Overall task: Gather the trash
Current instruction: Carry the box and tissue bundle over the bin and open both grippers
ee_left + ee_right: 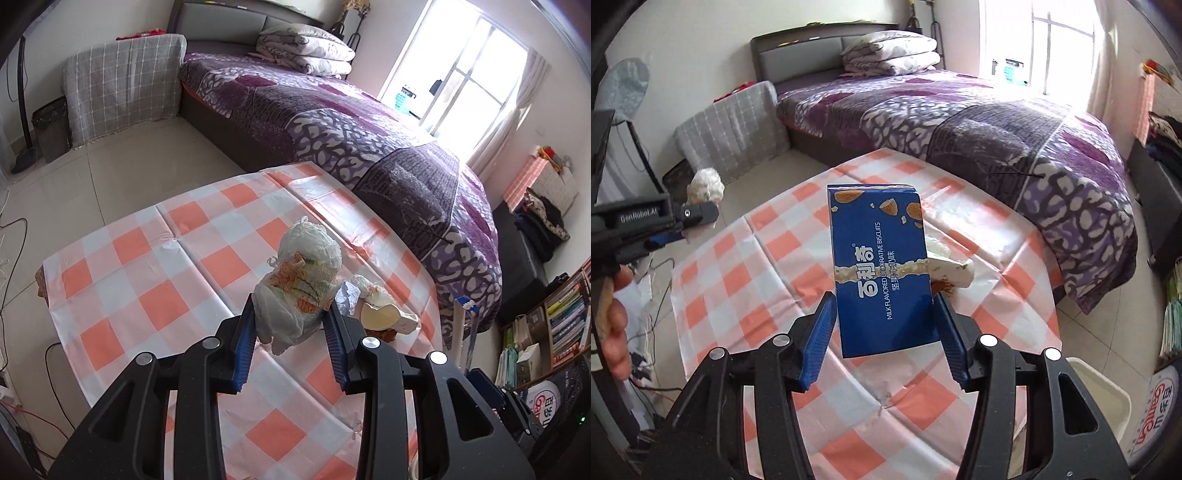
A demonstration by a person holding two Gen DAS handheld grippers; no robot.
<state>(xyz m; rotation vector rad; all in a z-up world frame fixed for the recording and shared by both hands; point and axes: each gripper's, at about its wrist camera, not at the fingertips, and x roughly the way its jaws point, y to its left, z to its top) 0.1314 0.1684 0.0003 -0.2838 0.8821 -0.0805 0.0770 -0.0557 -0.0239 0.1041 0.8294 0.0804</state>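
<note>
- Over the table, my right gripper clamps the box, lifted clear for binning.
- My left gripper pinches the wad aloft; scraps remain on the table.

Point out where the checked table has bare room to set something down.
Free: the checked tablecloth left of the leftover scraps, out to its far and left edges, and the near strip under the left gripper and right gripper. Crowded: only the right edge, where the scraps lie toward the bed.
</note>
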